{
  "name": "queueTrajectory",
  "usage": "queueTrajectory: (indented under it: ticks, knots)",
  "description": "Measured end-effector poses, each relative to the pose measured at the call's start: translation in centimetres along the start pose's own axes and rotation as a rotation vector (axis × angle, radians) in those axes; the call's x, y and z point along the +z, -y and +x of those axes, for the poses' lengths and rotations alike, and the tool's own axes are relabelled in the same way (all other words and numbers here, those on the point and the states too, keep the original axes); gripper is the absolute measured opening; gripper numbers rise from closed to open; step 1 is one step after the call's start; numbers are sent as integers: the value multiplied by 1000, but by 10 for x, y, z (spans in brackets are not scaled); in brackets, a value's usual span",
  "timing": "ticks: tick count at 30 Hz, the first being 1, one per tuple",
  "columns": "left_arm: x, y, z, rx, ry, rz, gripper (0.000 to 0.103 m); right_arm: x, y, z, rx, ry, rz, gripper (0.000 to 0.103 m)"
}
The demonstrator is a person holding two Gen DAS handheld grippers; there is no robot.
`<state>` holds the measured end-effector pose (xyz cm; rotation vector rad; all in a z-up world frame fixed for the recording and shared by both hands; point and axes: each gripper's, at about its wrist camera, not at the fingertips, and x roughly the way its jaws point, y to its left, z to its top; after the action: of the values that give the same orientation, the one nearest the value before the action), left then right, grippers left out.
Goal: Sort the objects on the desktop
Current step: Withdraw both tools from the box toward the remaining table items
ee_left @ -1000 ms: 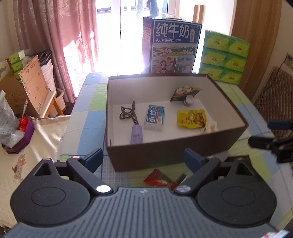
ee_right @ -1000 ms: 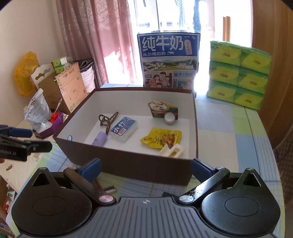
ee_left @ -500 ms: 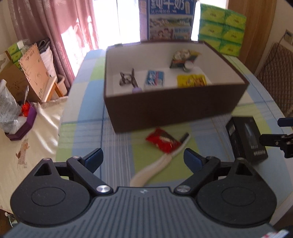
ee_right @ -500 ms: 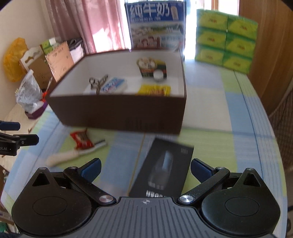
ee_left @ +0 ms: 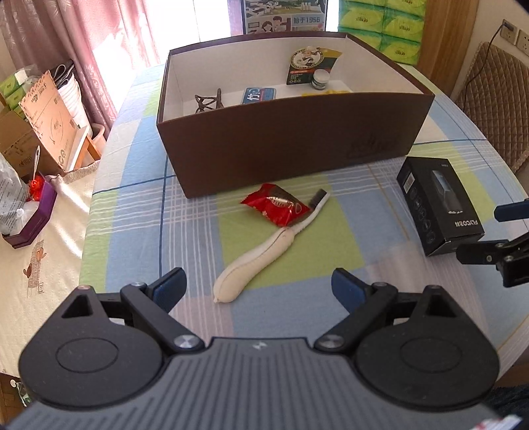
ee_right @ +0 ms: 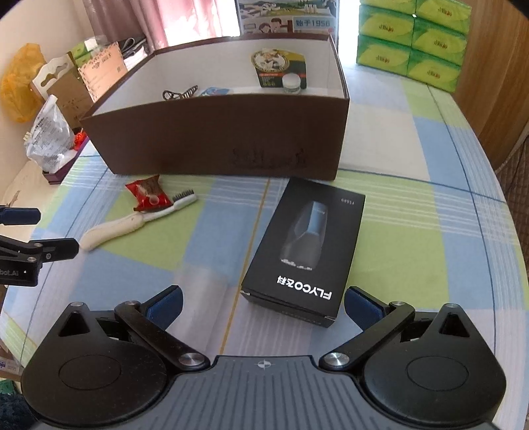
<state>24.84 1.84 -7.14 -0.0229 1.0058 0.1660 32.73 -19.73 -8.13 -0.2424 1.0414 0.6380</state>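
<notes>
Desktop objects awaiting sorting lie on the checked blue, green and white tablecloth [ee_left: 139, 211] in front of the large dark-brown open cardboard box with a white interior [ee_left: 291, 145]: a crumpled red foil snack packet [ee_left: 276, 204], a cream-handled brush with dark bristles [ee_left: 264, 251] whose neck passes under the packet's edge, and, well apart to the right, a flat black rectangular carton printed with a shaver and the word FLYCO [ee_right: 305, 251]. Inside the brown box, partly hidden by its near wall, sit a dark wire hair clip [ee_left: 206, 101], a blue-and-white tissue pack [ee_left: 259, 95], a green packet with a round portrait label [ee_left: 305, 66] and a small white-lidded jar [ee_left: 320, 79]. The left gripper [ee_left: 259, 287] hangs above the brush handle, its blue-padded jaws spread wide with nothing between them. The right gripper [ee_right: 263, 304] hangs at the near end of the black carton, jaws likewise spread and clear of it. Behind the box stand a blue milk carton case [ee_right: 286, 16] and stacked green tissue packs [ee_right: 413, 39].
</notes>
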Motion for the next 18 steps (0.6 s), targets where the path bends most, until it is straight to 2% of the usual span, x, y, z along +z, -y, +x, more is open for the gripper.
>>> queueTrajectory:
  ticks: [6, 18]
  knots:
    - [-4, 0, 6, 3, -12, 9, 92, -2, 3, 13, -23, -22, 32, 101]
    - [-1, -3, 21, -10, -23, 29, 92, 7, 21, 24, -81, -11, 74, 101]
